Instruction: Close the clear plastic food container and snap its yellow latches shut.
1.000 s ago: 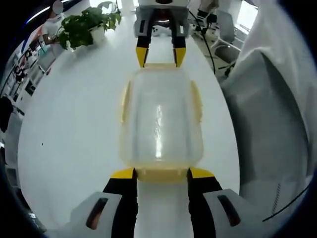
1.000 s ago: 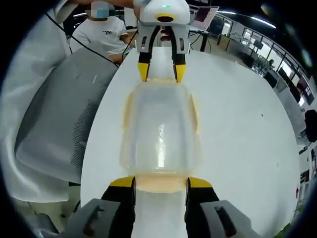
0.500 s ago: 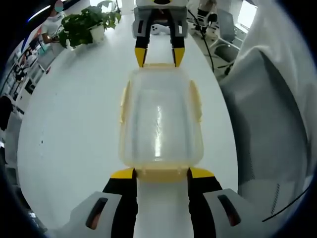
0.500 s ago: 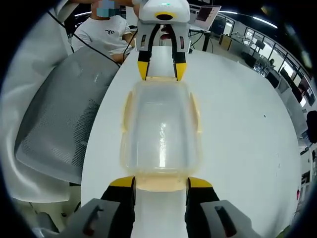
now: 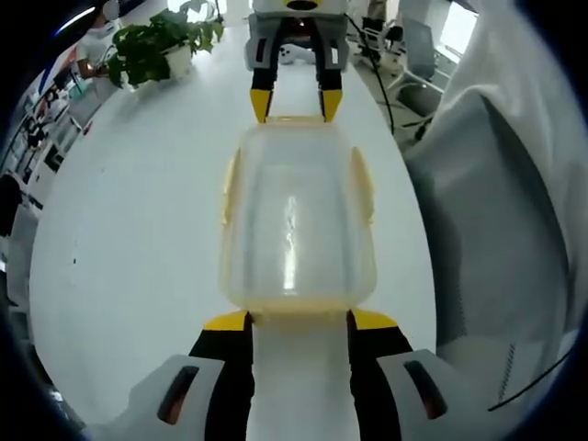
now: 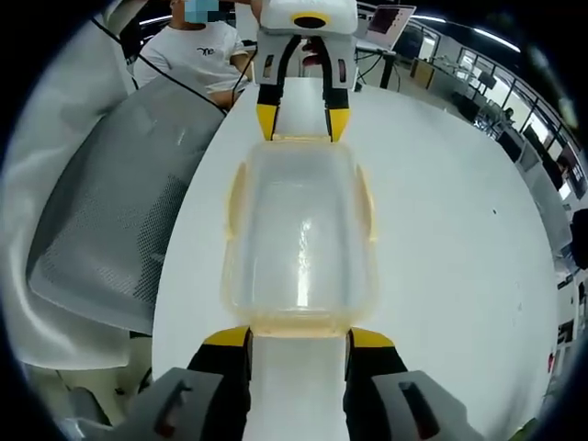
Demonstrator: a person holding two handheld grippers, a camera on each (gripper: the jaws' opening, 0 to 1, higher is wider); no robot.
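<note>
1. In the left gripper view, the left gripper [image 5: 298, 320] rises from the bottom centre of the frame, its two yellow-tipped jaws spread apart and holding nothing between them.
2. In the right gripper view, the right gripper [image 6: 297, 337] rises the same way from the bottom centre, its jaws likewise parted and empty.
3. The clear plastic food container [image 5: 296, 217] lies lid-on in the middle of the frame on the white table [image 5: 129, 220]. Its near short end sits just beyond the left gripper's jaw tips, with a yellow latch [image 5: 299, 317] at that end between them.
4. At the top centre of the left gripper view, the right gripper's jaws point down at the container's far end, straddling it.
5. In the right gripper view, the container [image 6: 299, 239] fills the centre, and the left gripper [image 6: 301, 120] meets its far end at the top.
6. Yellow latches [image 5: 227, 188] run along the long sides.
7. A grey mesh chair [image 6: 110, 230] fills the left of the right gripper view.
8. Compared with half a second ago, both grippers and the container sit almost unchanged; the near latch looks slightly flatter.
</note>
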